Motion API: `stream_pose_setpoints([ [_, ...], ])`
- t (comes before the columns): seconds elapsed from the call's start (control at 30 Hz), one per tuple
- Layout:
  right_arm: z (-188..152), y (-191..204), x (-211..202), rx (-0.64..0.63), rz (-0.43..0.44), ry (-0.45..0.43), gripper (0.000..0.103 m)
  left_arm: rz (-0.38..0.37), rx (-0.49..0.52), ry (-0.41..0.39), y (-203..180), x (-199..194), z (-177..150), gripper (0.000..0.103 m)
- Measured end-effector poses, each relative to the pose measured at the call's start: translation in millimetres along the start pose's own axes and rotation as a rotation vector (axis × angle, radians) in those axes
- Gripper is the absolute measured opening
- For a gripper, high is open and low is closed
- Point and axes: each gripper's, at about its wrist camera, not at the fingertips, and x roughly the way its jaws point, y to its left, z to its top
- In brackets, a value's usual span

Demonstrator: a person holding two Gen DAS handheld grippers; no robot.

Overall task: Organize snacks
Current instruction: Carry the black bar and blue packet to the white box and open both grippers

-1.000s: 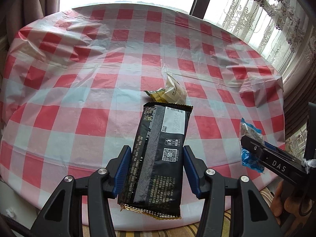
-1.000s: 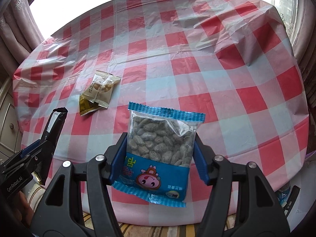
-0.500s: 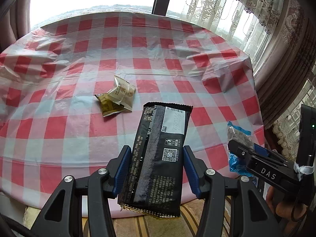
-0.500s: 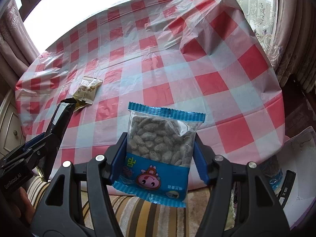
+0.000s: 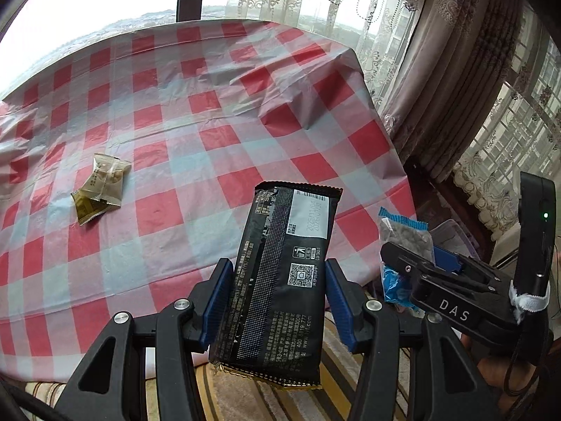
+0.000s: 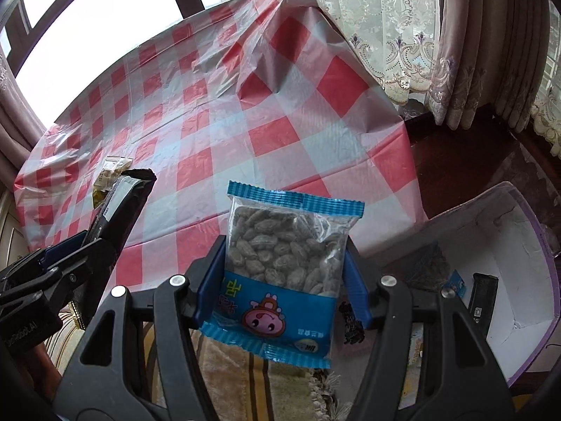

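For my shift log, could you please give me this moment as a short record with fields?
left gripper: shut on black snack bar, held off the table
right gripper: shut on blue plum bag, held off the table
on checked tablecloth: two small packets, overlapping
white box: on the floor beside the table, already holding snacks

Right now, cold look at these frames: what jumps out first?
Two snacks held up in front of the red-checked tablecloth: the left tool pinches a long black wrapper, and the right tool pinches a blue bag of seeds. Next, two small packets lie overlapping on the cloth at left, and a white box sits low to the right, already holding snacks.
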Motion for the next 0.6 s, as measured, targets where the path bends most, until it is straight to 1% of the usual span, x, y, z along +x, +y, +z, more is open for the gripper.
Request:
stream_pose_setpoints([
  [0.13,-7.3,-36.9,-3.7,0.063,-0.034,0.003,0.065,-0.035,0.069,0.032,-34.3,12.8,1.4,0.053],
  [0.37,-18.6,-103.4,-9.3,0.172,-0.124,-0.003,0.065,-0.106,0.186,0.086,-93.3,32.8,0.3,0.053],
  [0.6,-25.5,-147.6,-9.8,0.255,-0.173,-0.003,0.065,-0.154,0.276,0.160,-138.4,59.1,-7.1,0.053],
])
